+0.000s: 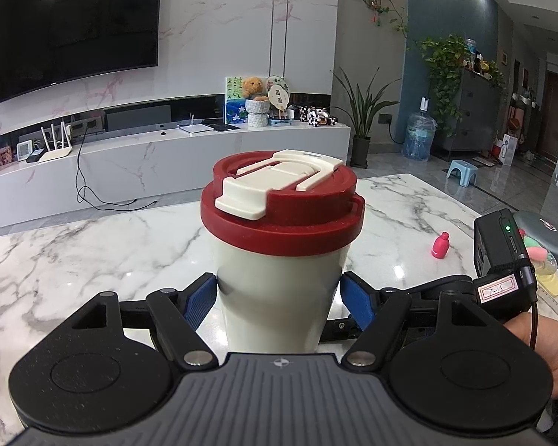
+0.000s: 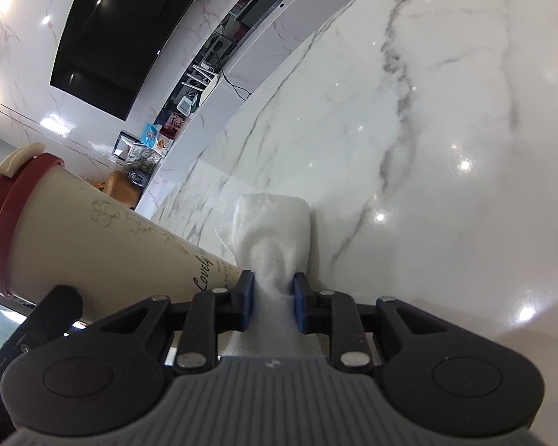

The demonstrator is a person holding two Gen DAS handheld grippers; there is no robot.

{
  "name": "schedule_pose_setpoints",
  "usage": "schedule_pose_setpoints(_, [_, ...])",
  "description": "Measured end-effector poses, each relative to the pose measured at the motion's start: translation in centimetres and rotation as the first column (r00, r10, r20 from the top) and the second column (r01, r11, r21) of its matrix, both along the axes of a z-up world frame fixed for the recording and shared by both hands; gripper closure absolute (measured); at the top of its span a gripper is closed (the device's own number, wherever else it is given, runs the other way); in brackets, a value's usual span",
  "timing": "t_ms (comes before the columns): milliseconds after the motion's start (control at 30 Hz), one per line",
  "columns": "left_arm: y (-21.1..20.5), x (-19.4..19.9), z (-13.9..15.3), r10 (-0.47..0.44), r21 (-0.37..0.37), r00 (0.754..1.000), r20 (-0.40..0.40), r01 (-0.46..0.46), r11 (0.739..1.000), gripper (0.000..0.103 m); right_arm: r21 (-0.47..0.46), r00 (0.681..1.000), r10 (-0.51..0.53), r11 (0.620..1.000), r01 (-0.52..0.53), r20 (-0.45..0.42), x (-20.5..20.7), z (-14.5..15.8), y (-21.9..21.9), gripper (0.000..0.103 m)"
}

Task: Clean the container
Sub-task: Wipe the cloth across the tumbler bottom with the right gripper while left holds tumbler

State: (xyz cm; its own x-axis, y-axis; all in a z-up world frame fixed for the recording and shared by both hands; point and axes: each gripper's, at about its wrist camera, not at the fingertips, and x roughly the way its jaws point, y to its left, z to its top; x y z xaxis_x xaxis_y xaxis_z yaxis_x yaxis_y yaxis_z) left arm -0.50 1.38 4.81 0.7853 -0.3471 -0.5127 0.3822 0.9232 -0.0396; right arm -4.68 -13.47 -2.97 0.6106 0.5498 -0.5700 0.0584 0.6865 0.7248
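Observation:
A cream travel cup (image 1: 275, 290) with a dark red lid (image 1: 282, 208) and a cream flip tab stands upright between the blue pads of my left gripper (image 1: 279, 301), which is shut on its body. In the right wrist view the same cup (image 2: 104, 238) shows at the left, with script lettering on its side. My right gripper (image 2: 272, 303) is shut on a folded white cloth (image 2: 273, 223), whose free end sticks out past the fingertips beside the lower part of the cup. Whether cloth and cup touch is unclear.
A white marble table (image 1: 93, 252) lies under both grippers. A small pink bottle (image 1: 440, 245) stands on it to the right. A hand (image 1: 554, 353) and the other gripper's camera (image 1: 498, 245) sit at the right edge. A TV and low cabinet stand beyond the table.

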Motion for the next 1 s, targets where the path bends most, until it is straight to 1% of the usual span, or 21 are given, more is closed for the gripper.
schedule_pose_setpoints(167, [-0.3,-0.2,0.1,0.057,-0.005,0.998,-0.011,-0.057,0.998,0.027,0.0,1.0,0.0,1.0,0.0,-0.001,0.3,0.2,0.0,0.078])
schedule_pose_setpoints(300, [-0.9,-0.8,0.3,0.117,-0.017,0.993,0.012,-0.117,0.993,0.025,0.001,1.0,-0.001,1.0,0.001,-0.001,0.4,0.1,0.1,0.078])
schedule_pose_setpoints(433, [-1.5,-1.5,0.5,0.177,-0.032,0.983,0.037,-0.176,0.984,0.025,0.006,1.0,-0.004,1.0,0.004,-0.002,0.4,0.1,0.2,0.078])
schedule_pose_setpoints(600, [-2.2,-2.3,0.7,0.252,-0.052,0.965,0.068,-0.249,0.967,0.024,0.008,1.0,-0.007,1.0,0.007,-0.003,0.4,0.0,0.4,0.078])
schedule_pose_setpoints(700, [-2.2,-2.1,0.8,0.253,-0.052,0.964,0.078,-0.25,0.967,0.024,0.006,1.0,-0.007,1.0,0.007,0.0,0.3,0.0,0.5,0.078])
schedule_pose_setpoints(767, [-2.1,-1.9,0.8,0.249,-0.051,0.965,0.084,-0.246,0.968,0.027,0.008,1.0,-0.006,1.0,0.006,0.002,0.3,-0.1,0.5,0.078])
schedule_pose_setpoints(833, [-2.0,-1.6,0.8,0.246,-0.05,0.965,0.091,-0.242,0.969,0.028,0.009,1.0,-0.005,1.0,0.005,0.003,0.3,0.0,0.4,0.078])
schedule_pose_setpoints(1000, [-1.7,-1.4,1.0,0.203,-0.043,0.975,0.087,-0.2,0.979,0.029,0.036,1.0,-0.008,0.999,0.008,0.021,0.2,0.3,0.1,0.078])
